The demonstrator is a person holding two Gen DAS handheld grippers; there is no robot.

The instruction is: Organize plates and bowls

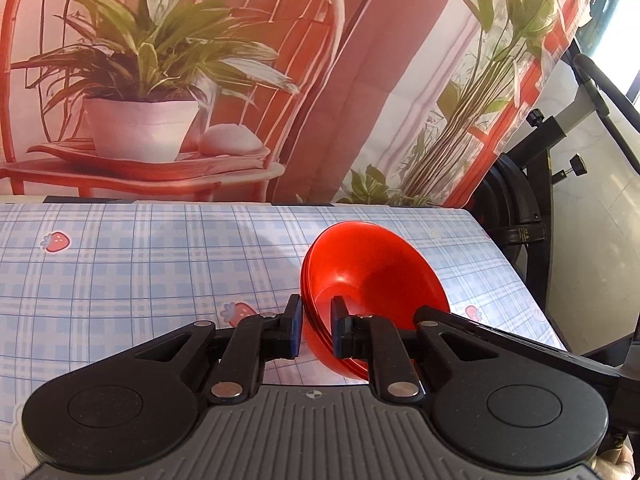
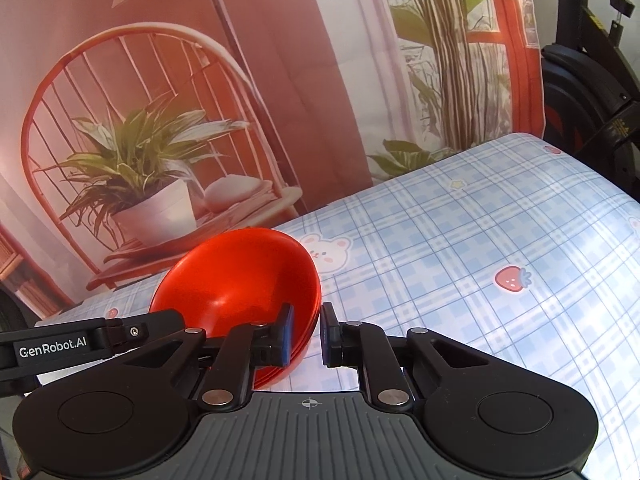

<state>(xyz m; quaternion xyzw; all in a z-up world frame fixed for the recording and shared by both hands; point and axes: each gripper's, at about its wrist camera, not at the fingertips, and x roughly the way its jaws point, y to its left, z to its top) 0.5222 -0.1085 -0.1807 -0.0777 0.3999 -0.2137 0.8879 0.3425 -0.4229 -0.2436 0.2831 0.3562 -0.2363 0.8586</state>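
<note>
A stack of red bowls (image 1: 376, 276) is held between both grippers above the blue checked tablecloth (image 1: 140, 264). My left gripper (image 1: 316, 328) is shut on the stack's left rim, one finger outside and one inside. In the right wrist view the red bowls (image 2: 236, 280) sit left of centre. My right gripper (image 2: 306, 334) is shut on the right rim, its left finger inside the bowl. The left gripper's arm (image 2: 80, 340) shows at the left edge, and the right gripper's arm (image 1: 520, 340) crosses behind the bowls in the left wrist view.
A printed backdrop with a chair and potted plant (image 1: 140, 80) hangs behind the table's far edge. A black exercise bike (image 1: 540, 200) stands off the table's right end; it also shows in the right wrist view (image 2: 592, 92). The cloth (image 2: 480, 280) stretches to the right.
</note>
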